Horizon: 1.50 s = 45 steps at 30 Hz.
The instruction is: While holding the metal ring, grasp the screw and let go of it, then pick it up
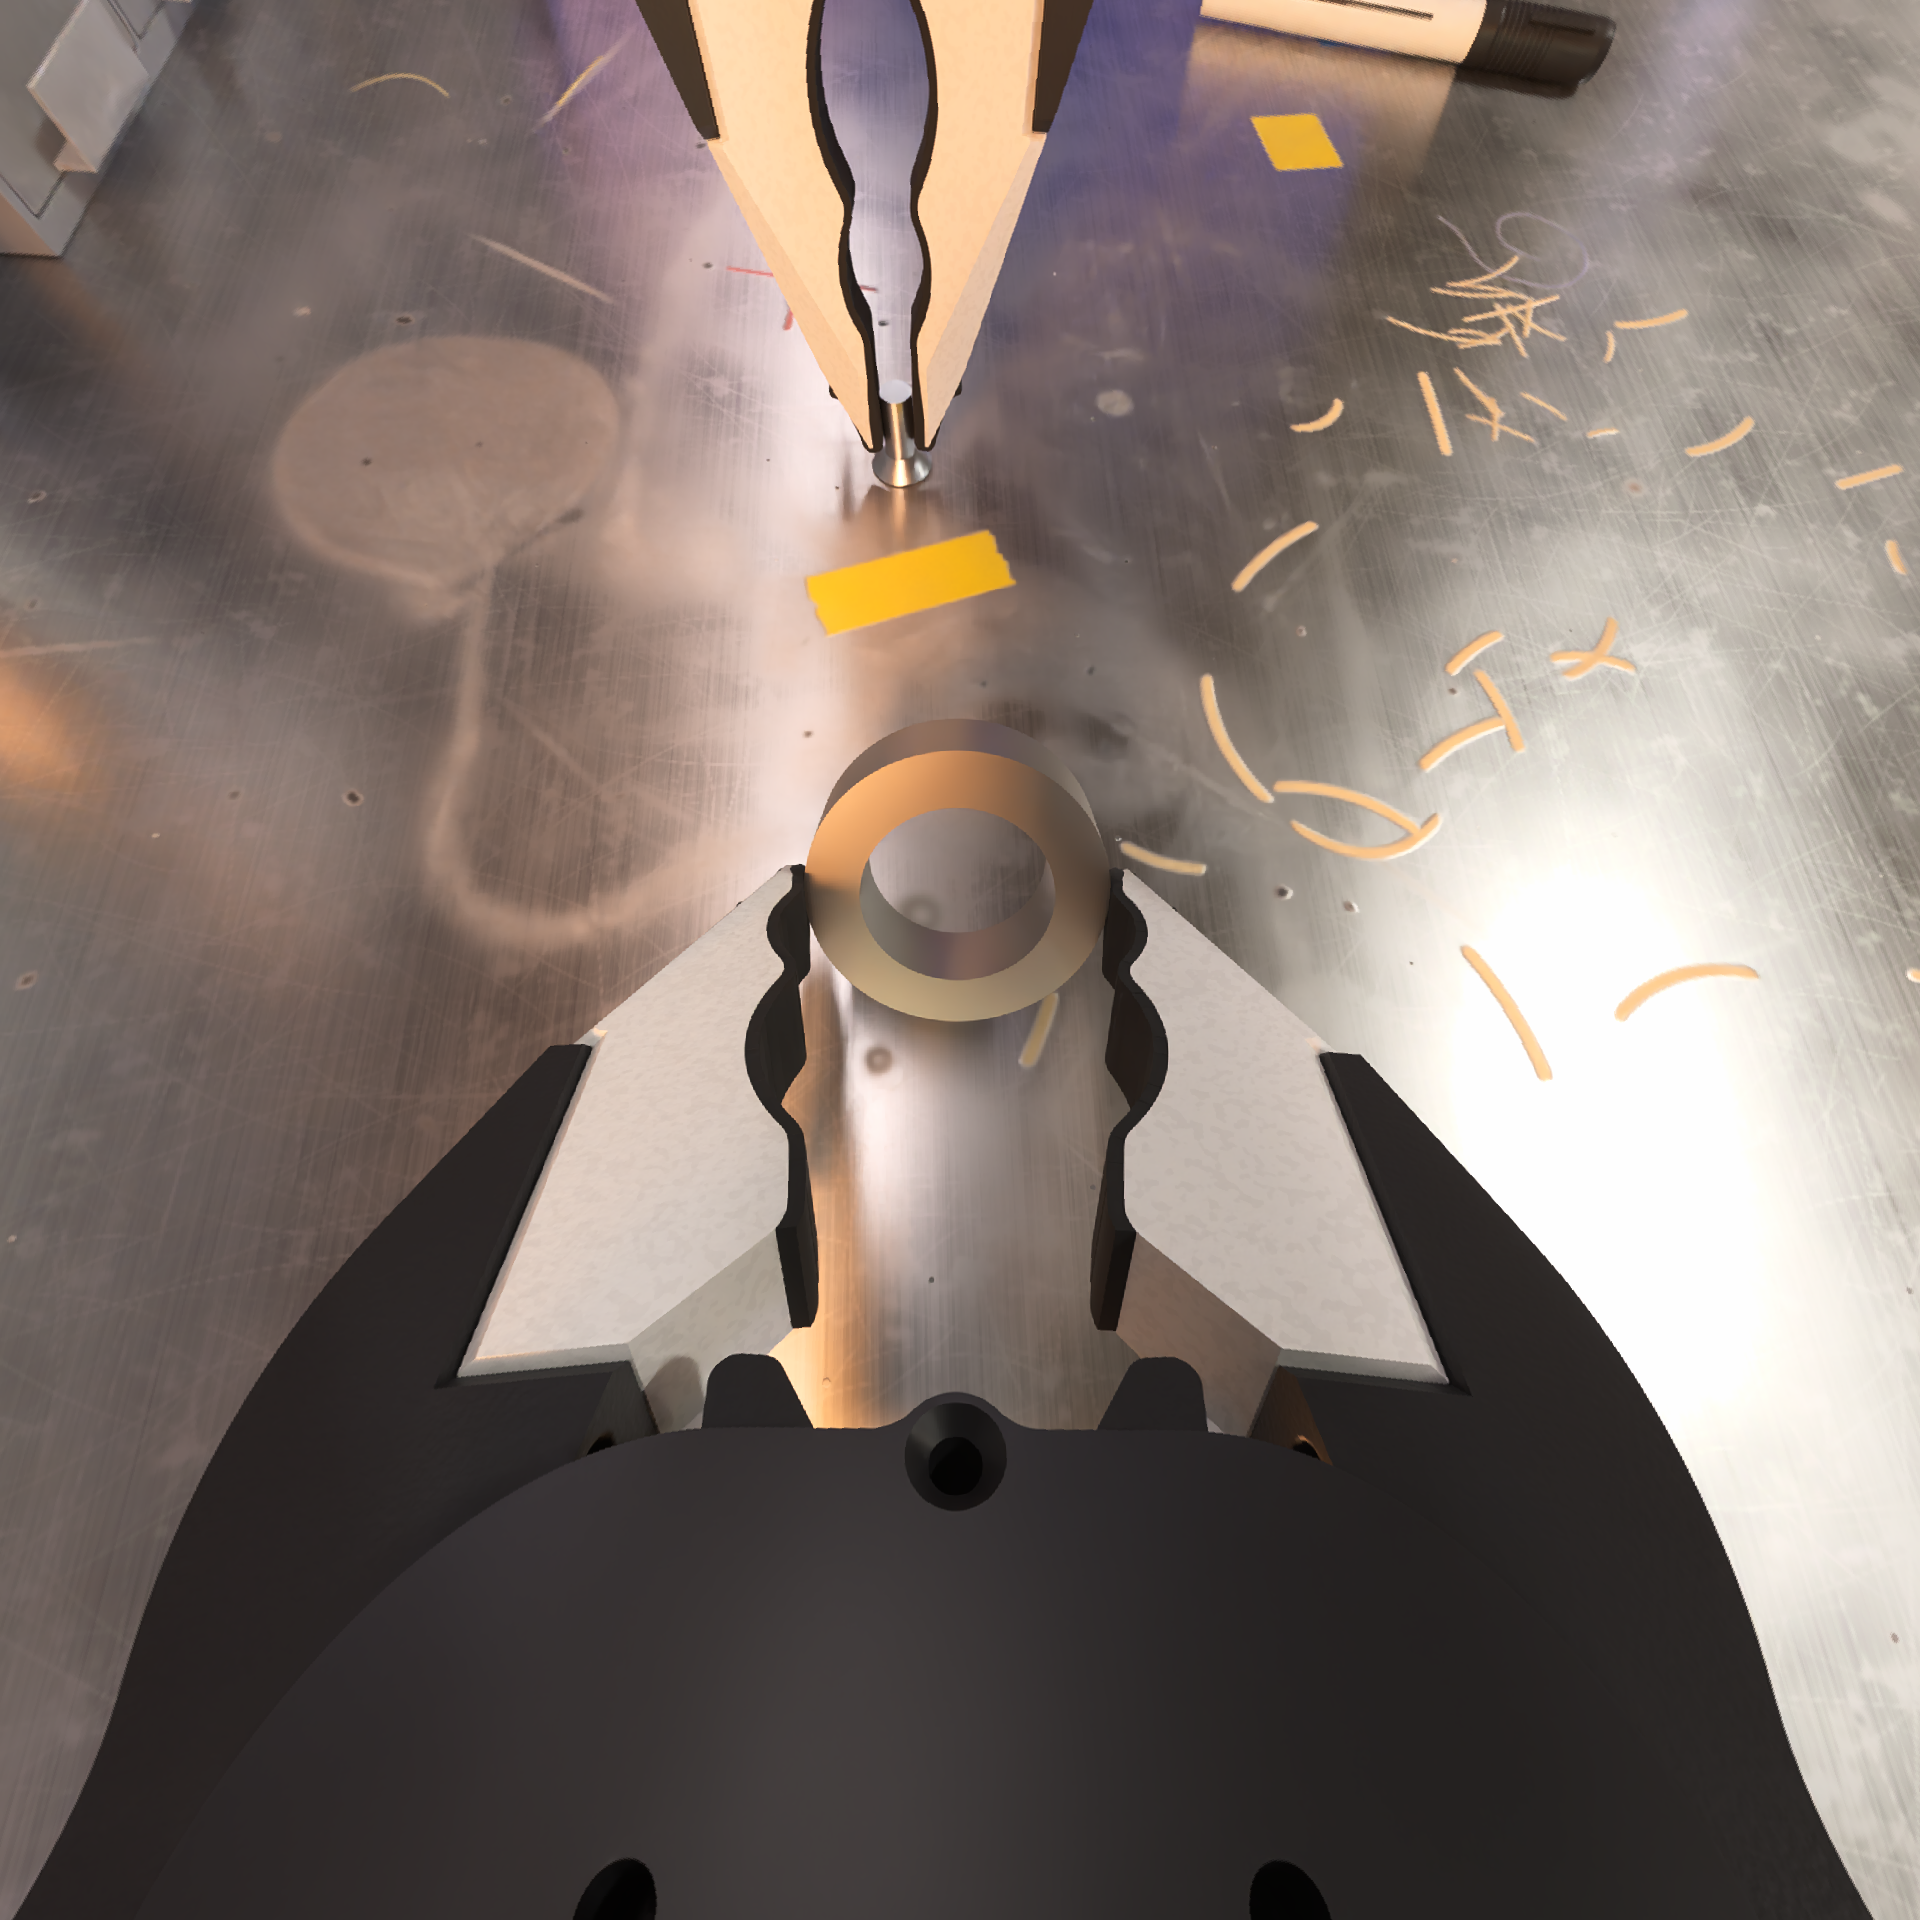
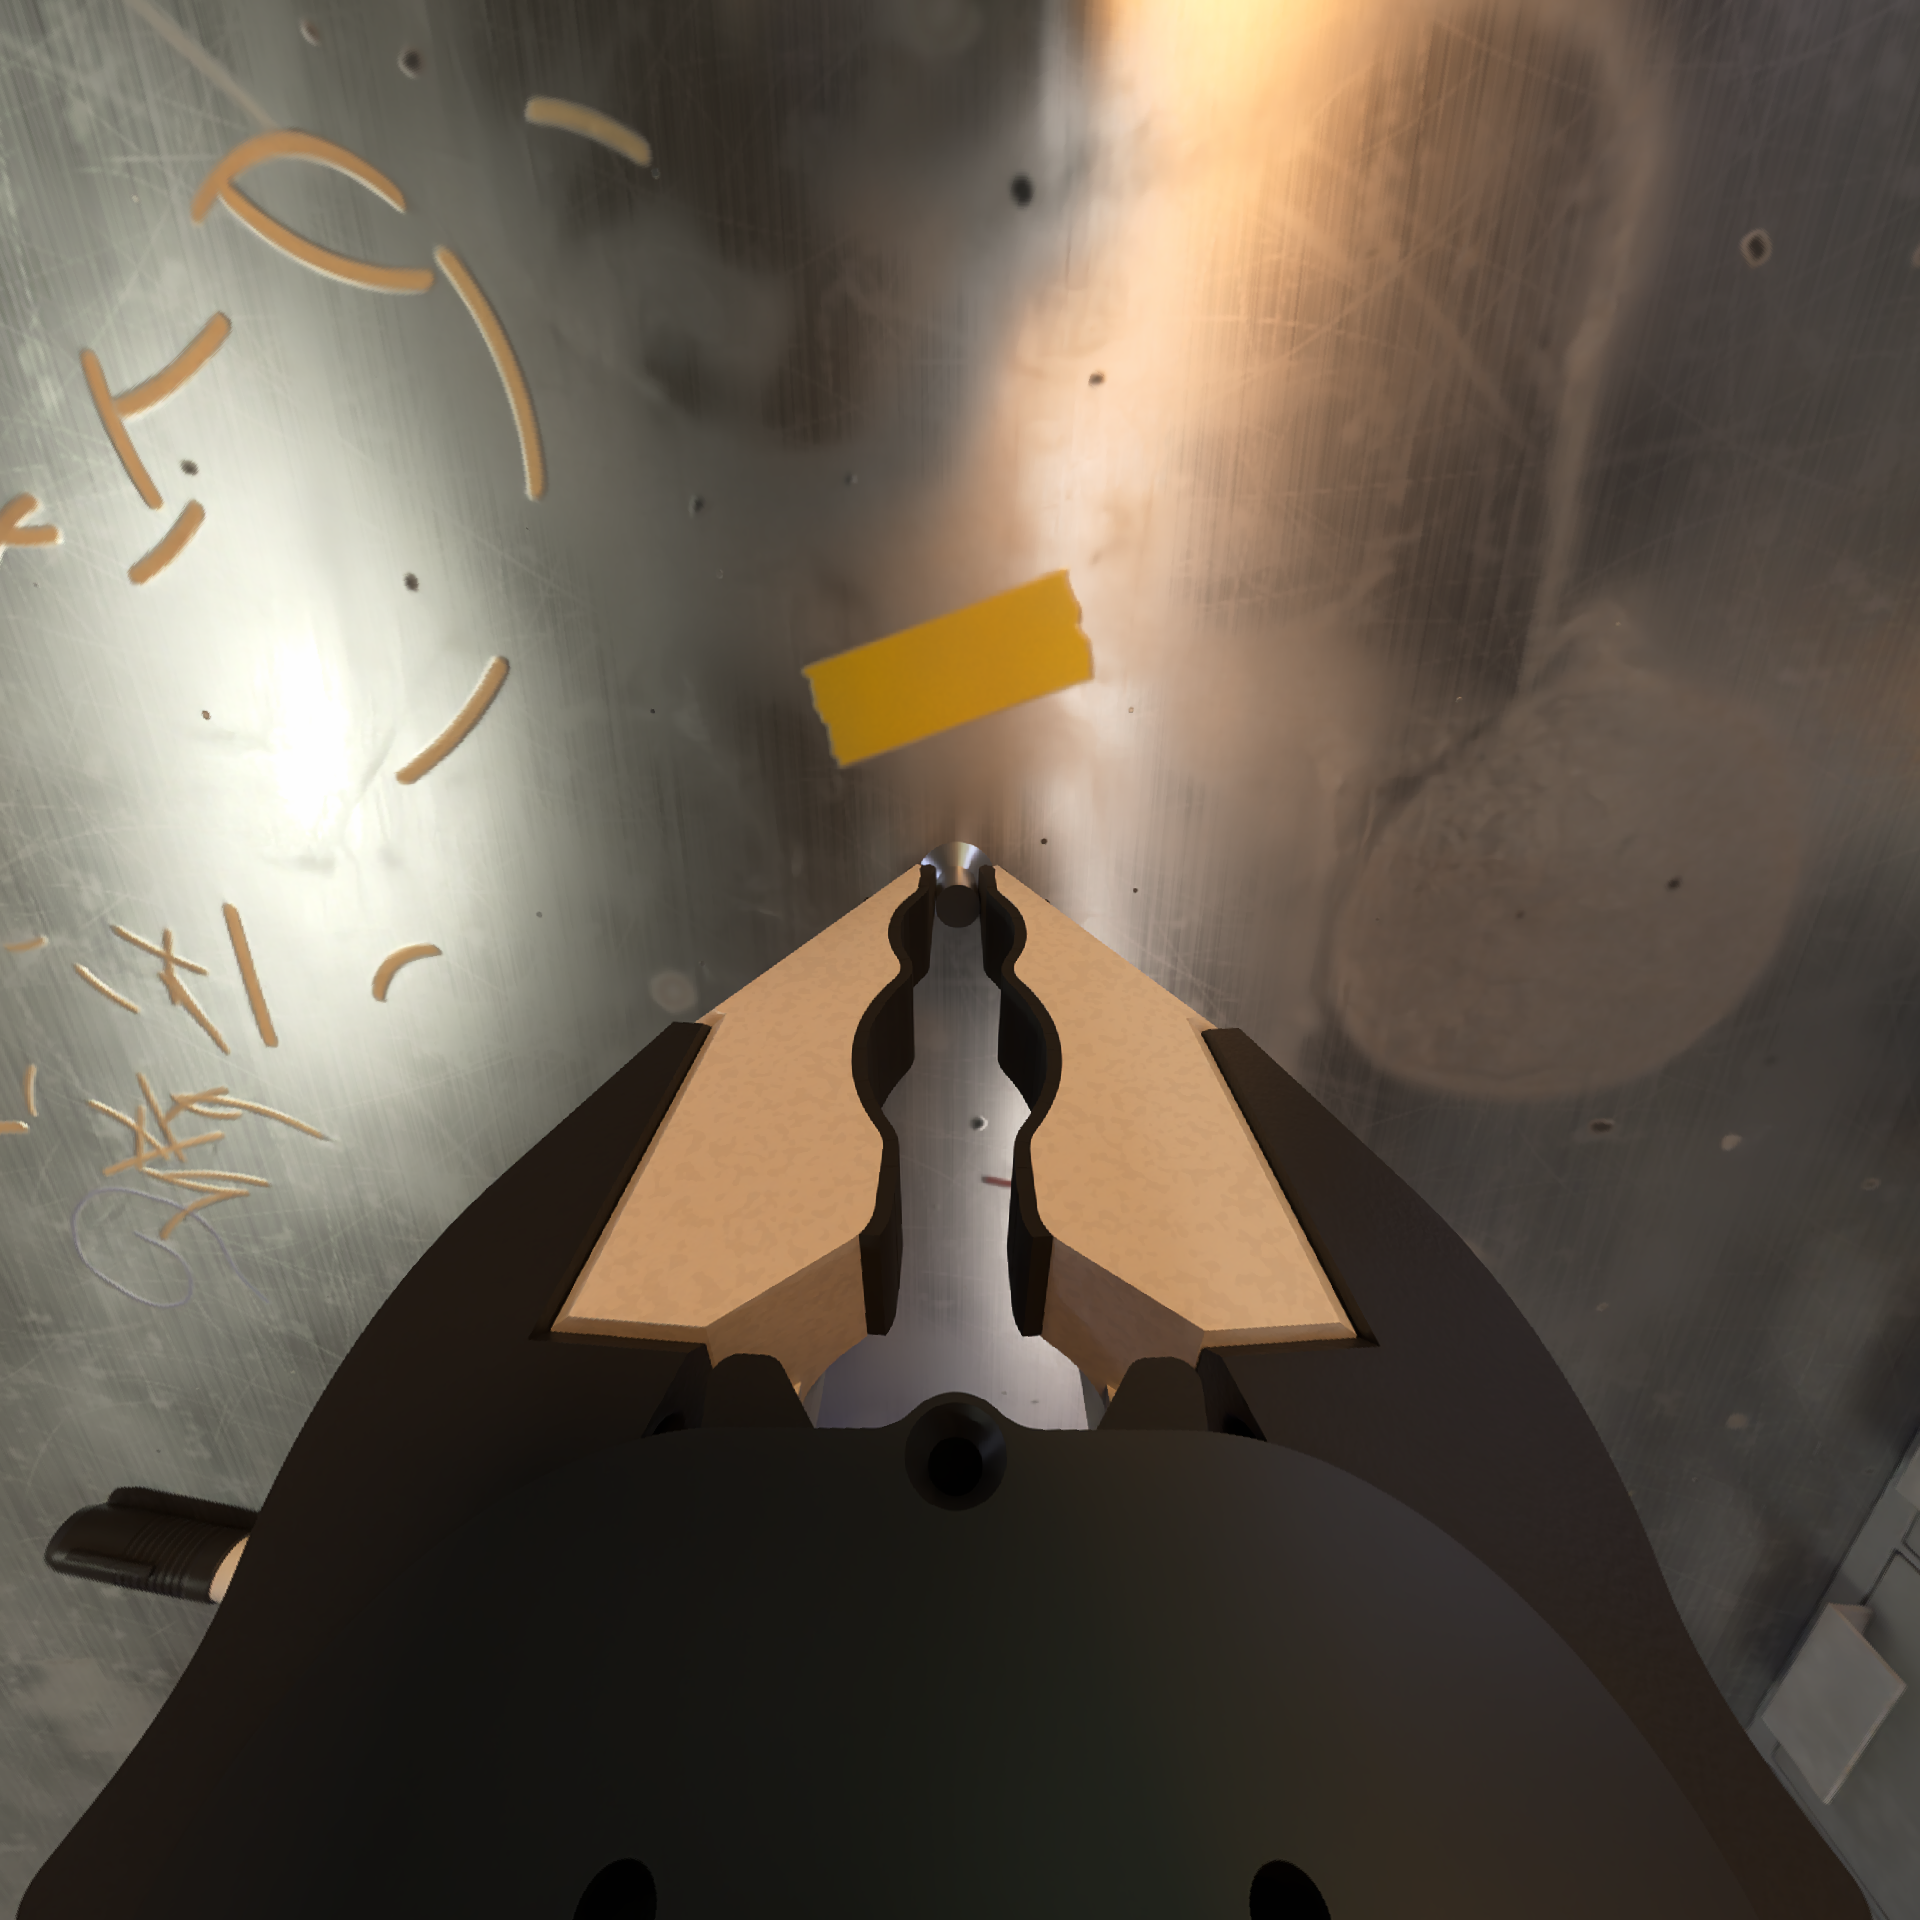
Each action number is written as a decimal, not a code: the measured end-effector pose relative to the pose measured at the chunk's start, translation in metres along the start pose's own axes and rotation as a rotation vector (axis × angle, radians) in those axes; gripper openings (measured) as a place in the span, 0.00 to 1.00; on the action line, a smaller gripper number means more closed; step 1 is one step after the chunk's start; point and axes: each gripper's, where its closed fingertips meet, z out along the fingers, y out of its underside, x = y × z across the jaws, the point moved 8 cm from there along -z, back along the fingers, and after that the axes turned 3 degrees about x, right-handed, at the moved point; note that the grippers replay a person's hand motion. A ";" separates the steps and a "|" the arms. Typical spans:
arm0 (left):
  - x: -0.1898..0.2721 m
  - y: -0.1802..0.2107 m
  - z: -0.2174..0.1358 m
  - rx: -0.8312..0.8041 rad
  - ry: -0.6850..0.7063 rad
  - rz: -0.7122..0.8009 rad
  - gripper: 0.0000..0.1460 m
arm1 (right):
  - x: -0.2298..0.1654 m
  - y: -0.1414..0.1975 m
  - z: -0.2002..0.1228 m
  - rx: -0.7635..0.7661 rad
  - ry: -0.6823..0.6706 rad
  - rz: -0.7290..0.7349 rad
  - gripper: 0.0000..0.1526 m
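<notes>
My left gripper (image 1: 956,894), with white fingers, is shut on the metal ring (image 1: 956,883) and holds it upright between its tips, above the steel tabletop. My right gripper (image 2: 958,881), with tan fingers, is shut on the small metal screw (image 2: 957,871) at its very tips. In the left wrist view the right gripper (image 1: 900,442) comes down from the top, with the screw (image 1: 900,457) standing head down on or just above the tabletop. The ring does not show in the right wrist view.
A yellow strip of tape (image 1: 909,580) lies on the scratched steel tabletop (image 1: 416,1039) between the two grippers; it also shows in the right wrist view (image 2: 951,668). A second yellow patch (image 1: 1297,141), a marker pen (image 1: 1496,36) and a grey block (image 1: 73,125) lie farther off.
</notes>
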 end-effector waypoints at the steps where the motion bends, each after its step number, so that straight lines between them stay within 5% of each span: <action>1: 0.000 0.000 0.000 0.000 0.000 0.000 0.39 | 0.000 0.000 0.000 0.001 0.000 0.001 0.05; 17: 0.000 0.000 0.000 0.000 0.001 -0.001 0.39 | -0.012 -0.034 -0.030 0.170 0.022 -0.060 0.05; 45: 0.002 -0.001 0.002 -0.014 -0.011 -0.007 0.39 | -0.012 -0.041 -0.022 0.204 0.029 -0.056 0.05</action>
